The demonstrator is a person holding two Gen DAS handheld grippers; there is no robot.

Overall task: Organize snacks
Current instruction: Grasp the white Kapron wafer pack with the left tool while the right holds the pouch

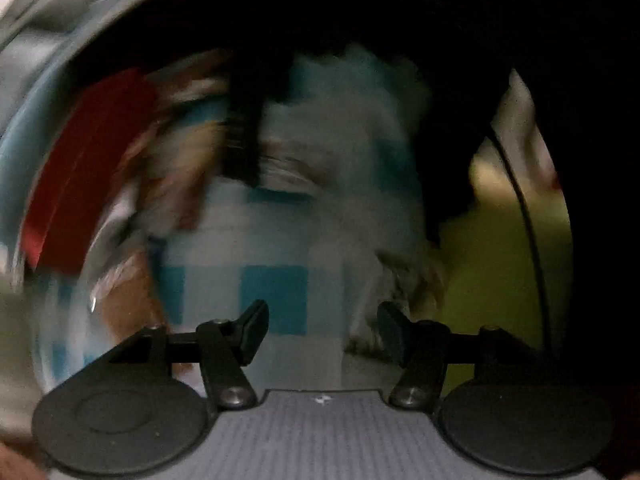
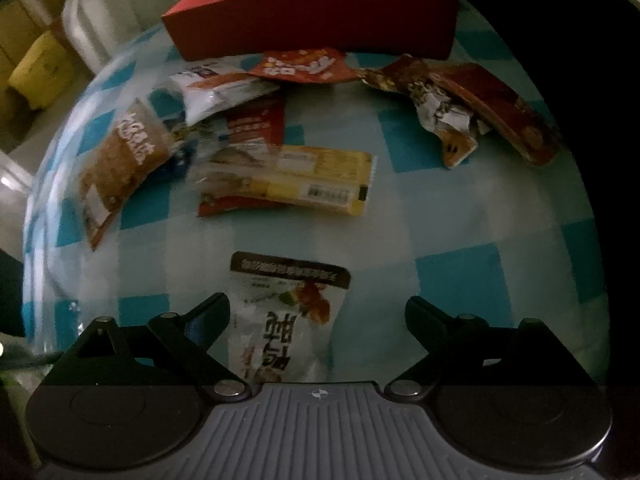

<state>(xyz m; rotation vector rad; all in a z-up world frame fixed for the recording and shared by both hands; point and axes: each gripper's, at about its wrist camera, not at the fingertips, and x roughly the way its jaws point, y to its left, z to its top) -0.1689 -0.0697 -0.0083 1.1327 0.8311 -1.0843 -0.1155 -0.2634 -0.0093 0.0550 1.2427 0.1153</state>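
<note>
Below, right gripper [image 2: 318, 316] spread wide, gripping nothing; white snack packet [image 2: 280, 320] flat between its fingers, nearer the left one. Left gripper [image 1: 322, 326] parted, empty, view blurred. Red box [image 2: 316, 20] far ahead.

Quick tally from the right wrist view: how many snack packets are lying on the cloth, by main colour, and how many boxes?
Red box: 1
White packets: 2
Yellow packets: 1
Brown packets: 1
Red or dark red packets: 3
Crumpled torn wrapper: 1
Total: 9
</note>
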